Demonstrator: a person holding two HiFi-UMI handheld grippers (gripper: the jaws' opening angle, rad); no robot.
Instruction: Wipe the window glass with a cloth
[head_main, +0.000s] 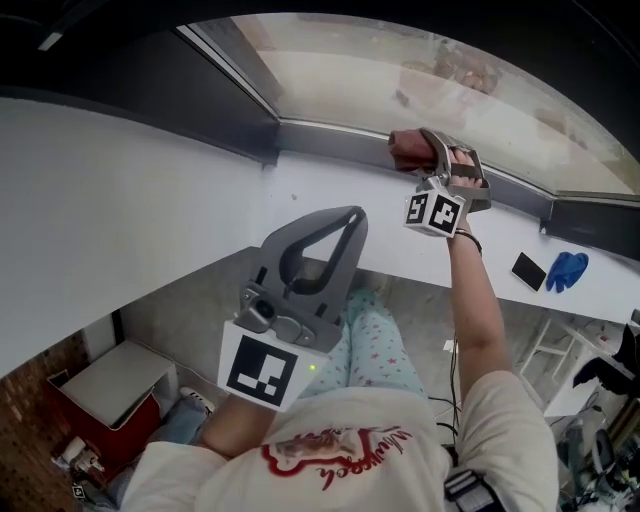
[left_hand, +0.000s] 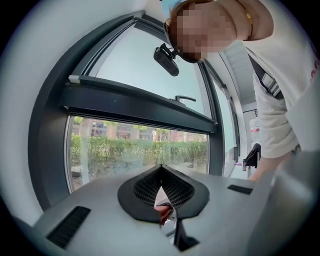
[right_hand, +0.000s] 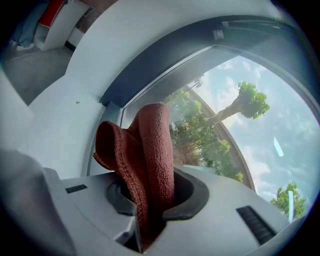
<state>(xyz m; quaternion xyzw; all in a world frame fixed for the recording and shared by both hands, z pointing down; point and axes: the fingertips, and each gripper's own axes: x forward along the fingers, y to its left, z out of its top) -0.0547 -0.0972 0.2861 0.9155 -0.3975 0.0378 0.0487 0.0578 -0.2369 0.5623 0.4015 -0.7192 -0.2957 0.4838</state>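
Maroon cloth pinched by right hand-held gripper at window glass edge | left hand-held gripper closed

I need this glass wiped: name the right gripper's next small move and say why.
Probably press the cloth onto the glass and sweep along its lower edge. The right gripper has its jaws shut on the cloth, which sits at that edge; contact can't be confirmed.
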